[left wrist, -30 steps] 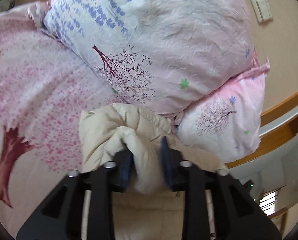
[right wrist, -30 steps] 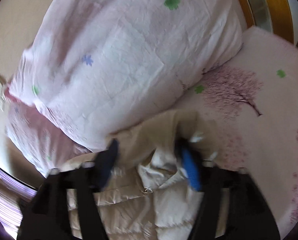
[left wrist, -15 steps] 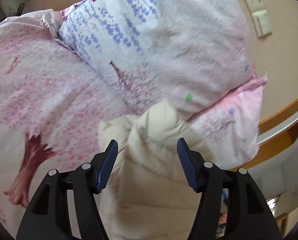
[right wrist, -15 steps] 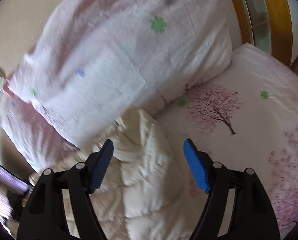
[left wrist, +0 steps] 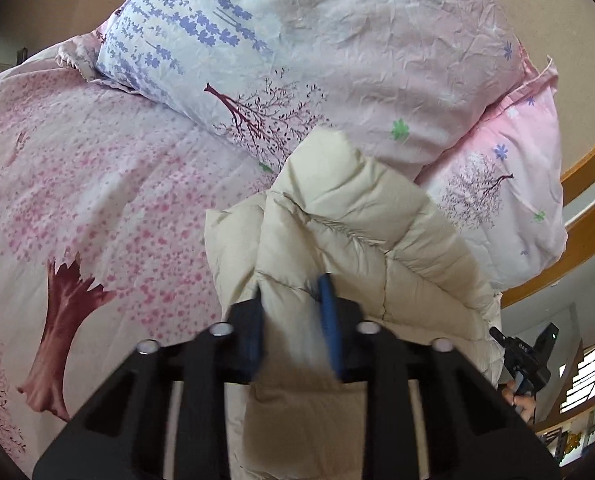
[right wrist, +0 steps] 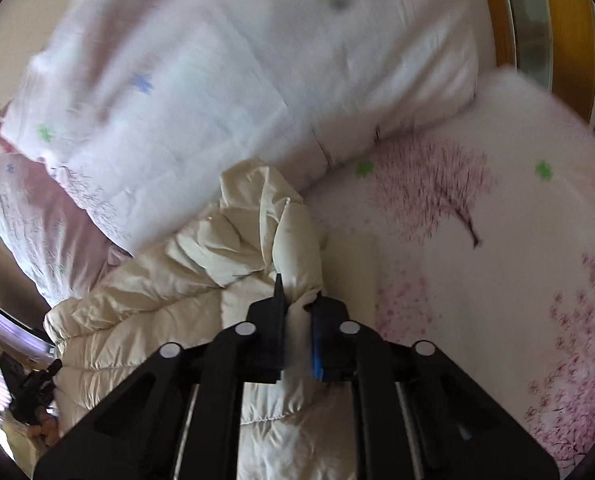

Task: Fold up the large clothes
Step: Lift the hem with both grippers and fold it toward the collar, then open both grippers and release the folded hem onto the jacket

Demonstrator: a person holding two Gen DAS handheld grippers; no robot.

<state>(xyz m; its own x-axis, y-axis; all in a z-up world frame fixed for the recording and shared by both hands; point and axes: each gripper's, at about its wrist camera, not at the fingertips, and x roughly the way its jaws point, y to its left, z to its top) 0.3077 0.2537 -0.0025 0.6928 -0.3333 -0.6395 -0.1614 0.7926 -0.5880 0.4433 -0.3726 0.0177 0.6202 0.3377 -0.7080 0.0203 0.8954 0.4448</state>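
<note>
- Left gripper [left wrist: 293,316]: blue-padded jaws drawn together, pinching a puffed ridge of the cream quilted down jacket [left wrist: 361,232].
- Right gripper [right wrist: 297,320]: jaws nearly closed, clamped on a rolled bunch of the same jacket, perhaps collar or cuff; blur leaves that unclear.
- Jacket lies on the bed directly under and ahead of both claws, heaped in thick folds, its far end pushed up against the pillows.
- Beyond the claws: a large pale pillow with purple flower and dark tree print [left wrist: 337,48], touching the jacket's peak; a smaller pink pillow [left wrist: 509,184] beside it, toward the wooden bed frame [left wrist: 585,216].
- Under everything, a pink bedsheet with blossom-tree print [left wrist: 97,184].
- Judgement: a fold is in hand, both ends gripped. Doing it well means lifting both claws level and together, drawing the padding away from the pillows, and keeping it taut so it lands flat.
- Risk: puffy fill could slip from a shallow pinch; a deeper bite looks wiser.
</note>
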